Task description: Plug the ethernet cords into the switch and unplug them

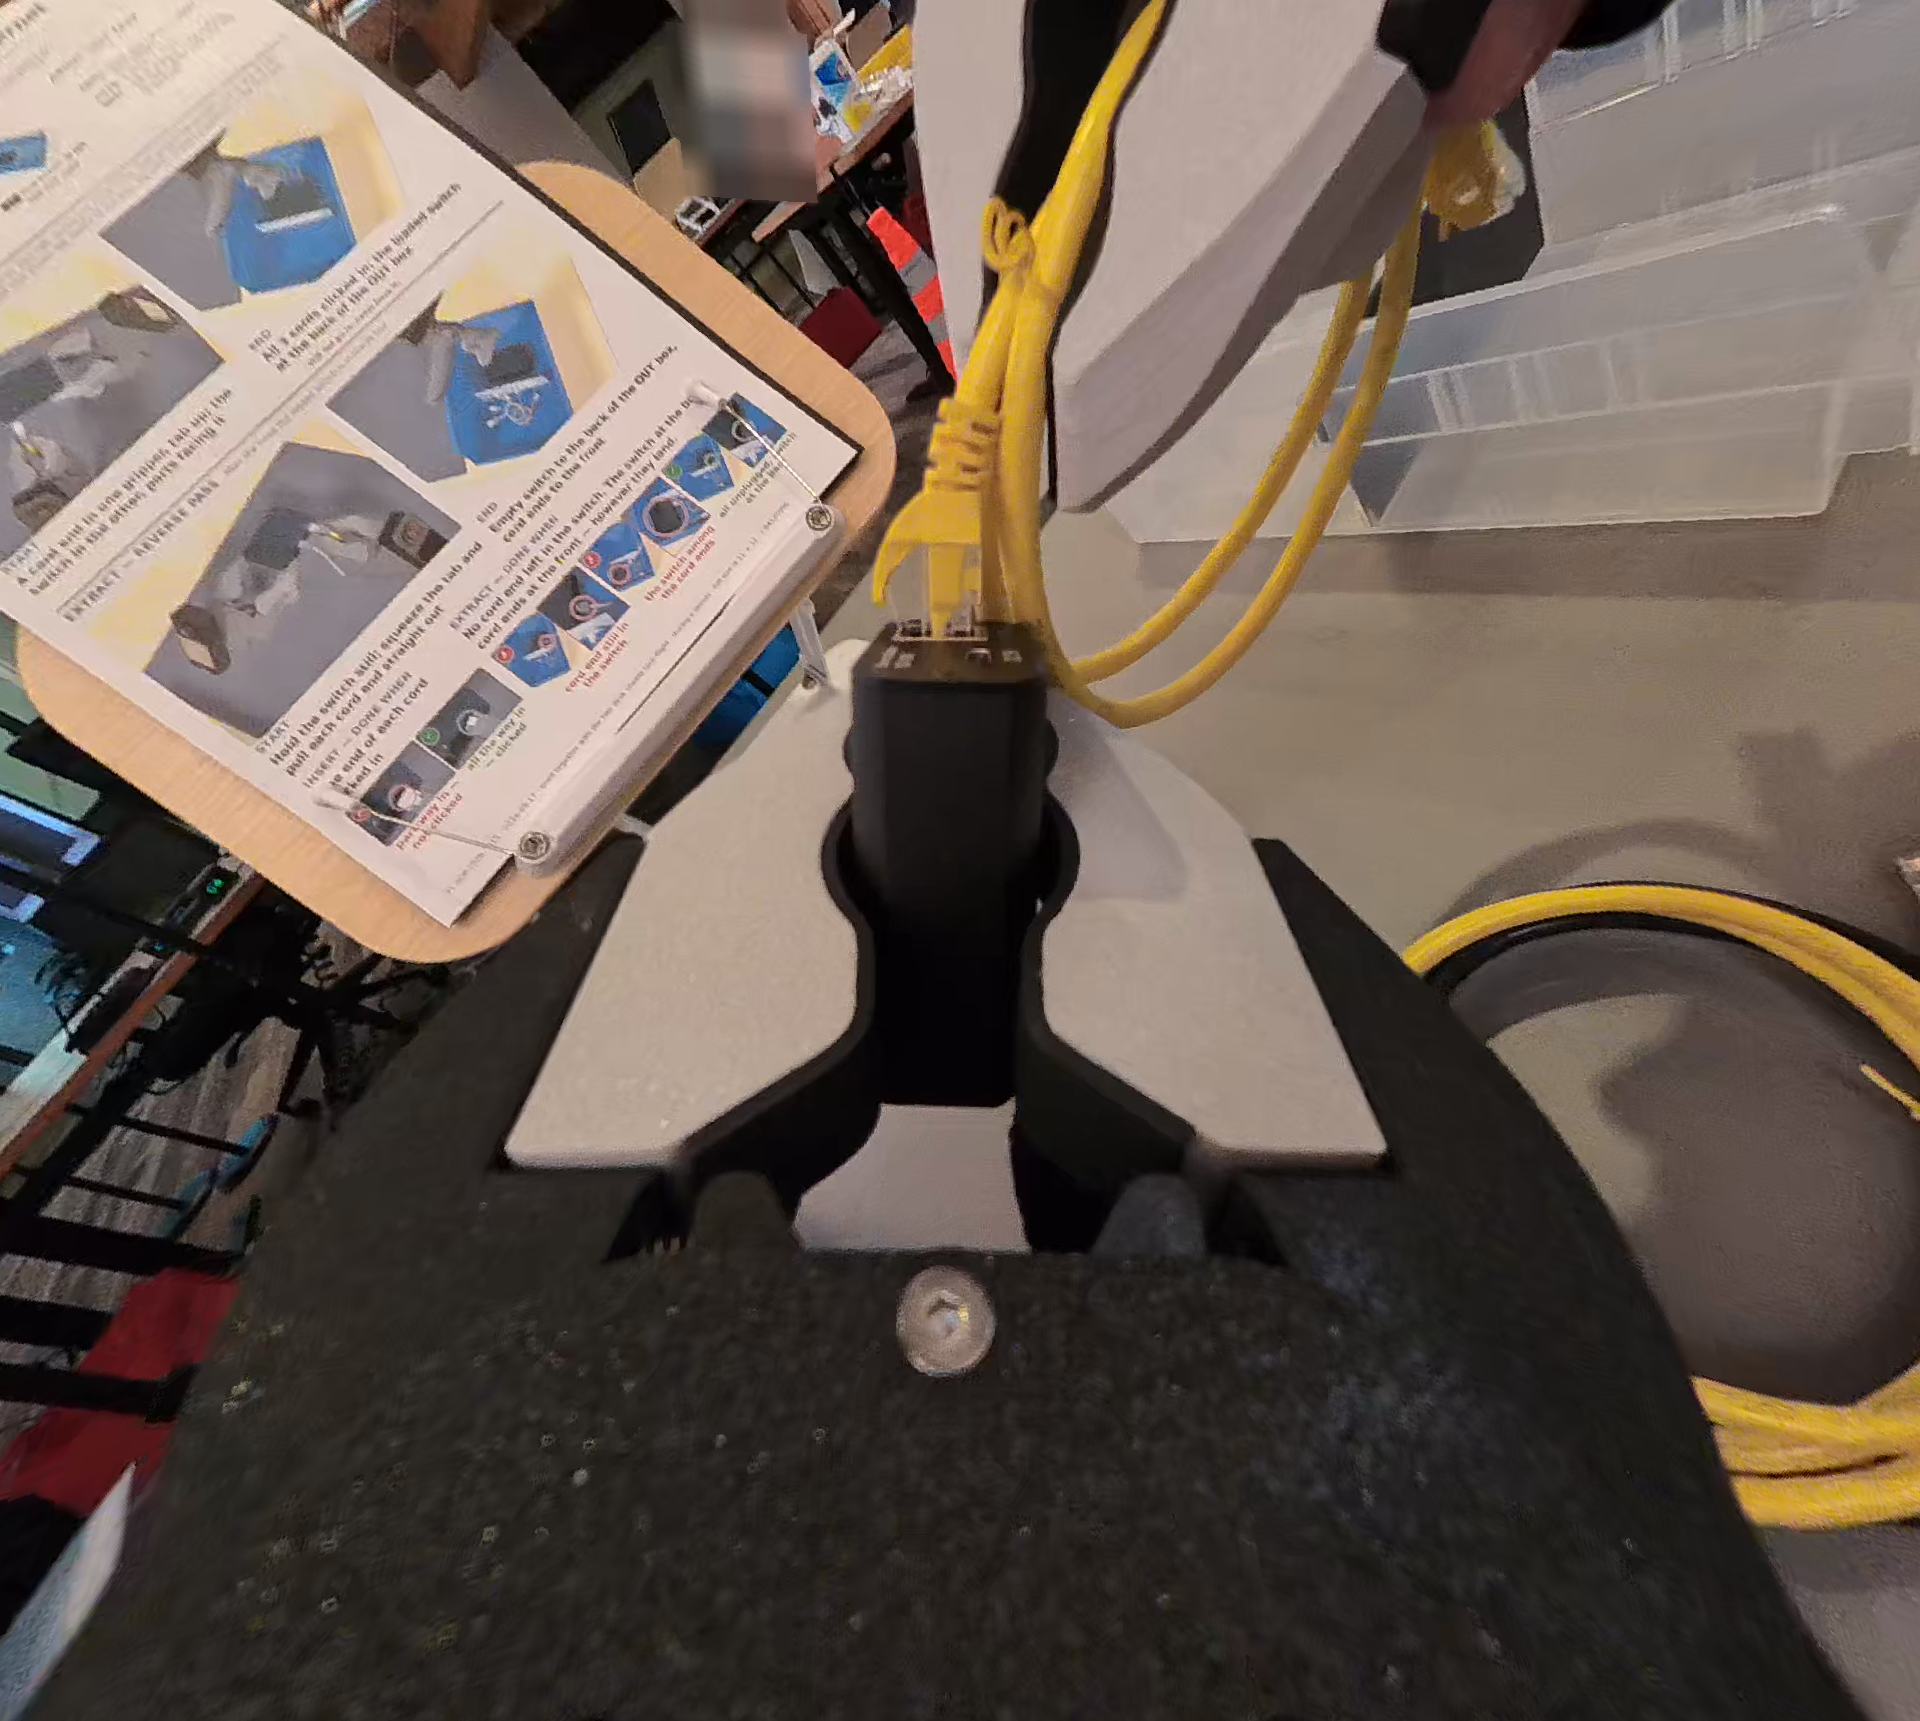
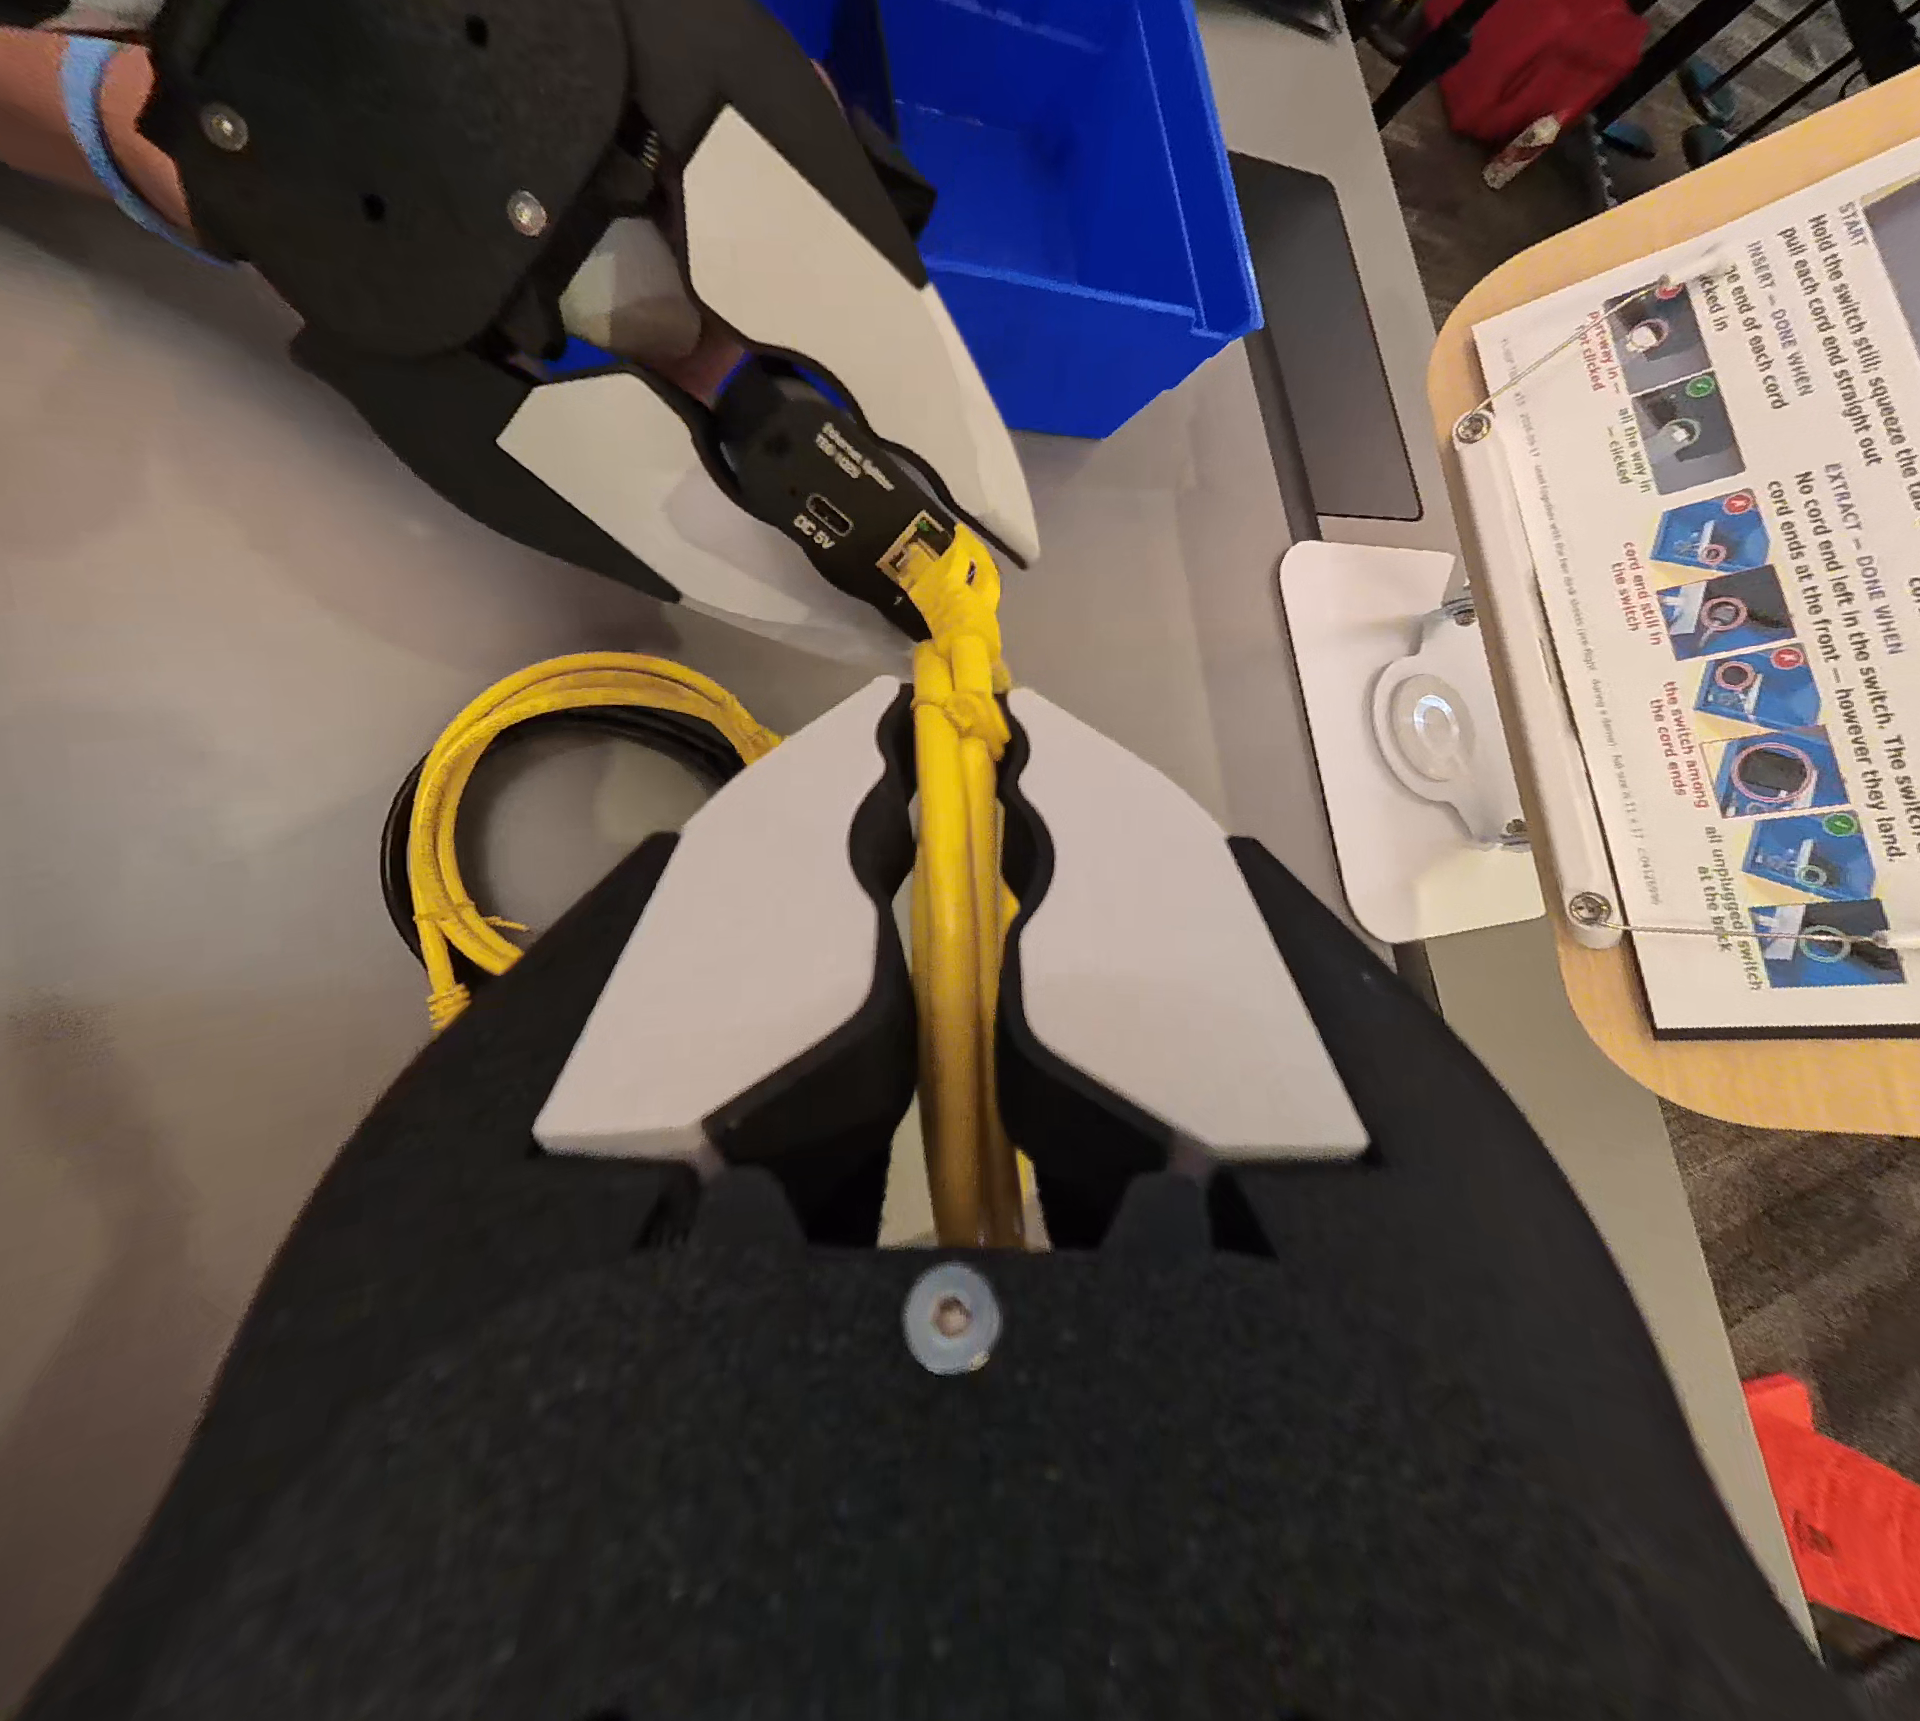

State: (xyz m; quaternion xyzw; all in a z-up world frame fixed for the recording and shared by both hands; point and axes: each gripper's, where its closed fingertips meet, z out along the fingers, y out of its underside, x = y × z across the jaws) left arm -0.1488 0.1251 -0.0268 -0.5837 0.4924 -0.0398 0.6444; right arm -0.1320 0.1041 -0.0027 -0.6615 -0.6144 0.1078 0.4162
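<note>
My left gripper (image 1: 948, 798) is shut on a small black switch (image 1: 945, 840), held upright above the grey table; the switch also shows in the right wrist view (image 2: 831, 497). My right gripper (image 2: 951, 736) is shut on a yellow ethernet cord (image 2: 956, 892) just behind its plug (image 2: 951, 591). The plug sits at a port (image 1: 940, 627) on the switch's end; I cannot tell how deep it is seated. The cord loops down beside the switch (image 1: 1247, 591), and its other plug (image 1: 1470, 180) hangs by my right gripper.
A coil of yellow and black cords (image 2: 499, 778) lies on the table (image 2: 208, 580) at left. A blue bin (image 2: 1039, 144) stands behind. An instruction sheet on a wooden board (image 2: 1714, 632) stands on a white stand (image 2: 1413, 736) at right. A clear plastic bin (image 1: 1558, 383) is nearby. Spacing between my two grippers at the tips: around 4 centimeters.
</note>
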